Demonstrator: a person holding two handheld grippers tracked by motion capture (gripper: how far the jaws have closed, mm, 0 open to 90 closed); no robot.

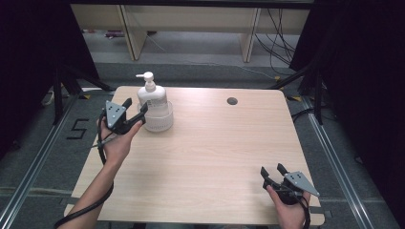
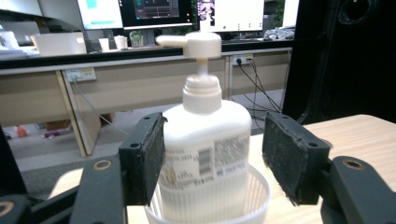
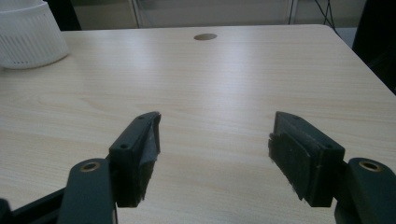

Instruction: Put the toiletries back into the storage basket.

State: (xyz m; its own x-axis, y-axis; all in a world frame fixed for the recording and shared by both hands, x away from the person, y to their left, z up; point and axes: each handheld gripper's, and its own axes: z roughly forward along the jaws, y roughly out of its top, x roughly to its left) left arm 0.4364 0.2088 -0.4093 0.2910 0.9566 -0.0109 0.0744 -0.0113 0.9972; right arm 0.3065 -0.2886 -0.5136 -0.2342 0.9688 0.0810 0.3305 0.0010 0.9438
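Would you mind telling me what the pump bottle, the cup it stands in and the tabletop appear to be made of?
Pump bottle: most likely opaque white plastic with a smooth, slightly glossy look, with a printed label and barcode.
Cup: probably thin translucent white plastic, judging by its fine vertical ribs.
Tabletop: light wood grain with a soft sheen; whether laminate or solid wood cannot be told.

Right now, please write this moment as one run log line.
left gripper: open, around pump bottle | pump bottle: in white ribbed cup | right gripper: open, over table
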